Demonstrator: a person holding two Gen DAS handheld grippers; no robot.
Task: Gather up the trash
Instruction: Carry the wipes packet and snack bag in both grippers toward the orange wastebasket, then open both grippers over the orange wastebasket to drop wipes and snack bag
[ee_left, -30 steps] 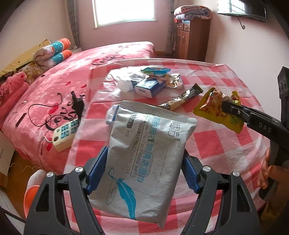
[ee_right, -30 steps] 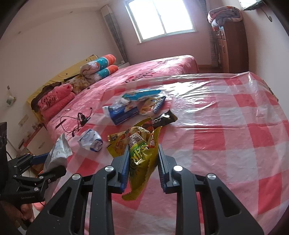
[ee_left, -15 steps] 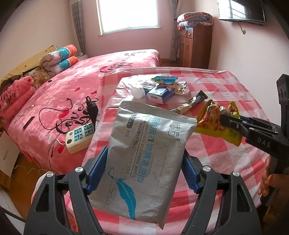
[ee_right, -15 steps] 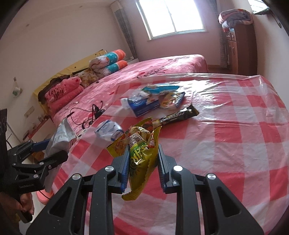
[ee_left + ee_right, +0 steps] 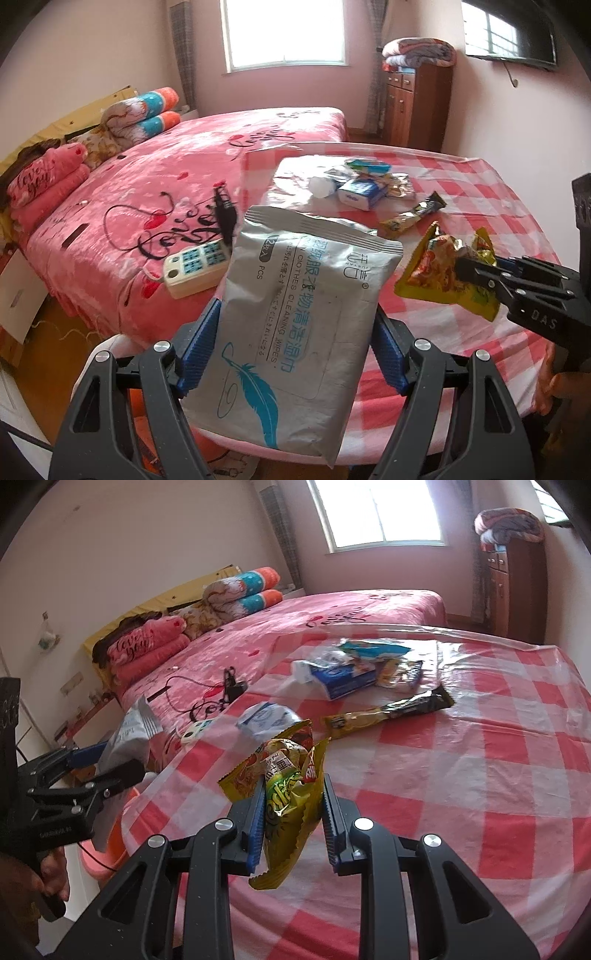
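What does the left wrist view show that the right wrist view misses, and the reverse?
Only the left wrist view: the printed face of the wipes pack held by the left gripper, and the wall TV.

Only the right wrist view: a pink basin beside the table, and a crumpled white-blue wrapper on the cloth.

Both: the yellow snack bag in the right gripper, the long dark wrapper, the bed.

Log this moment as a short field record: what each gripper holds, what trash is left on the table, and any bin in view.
left gripper: shut on wipes pack
right gripper: shut on yellow snack wrapper
left on table: long dark wrapper, blue-white box in a small wrapper pile, crumpled white packet
bin: pink tub below table edge, partly hidden
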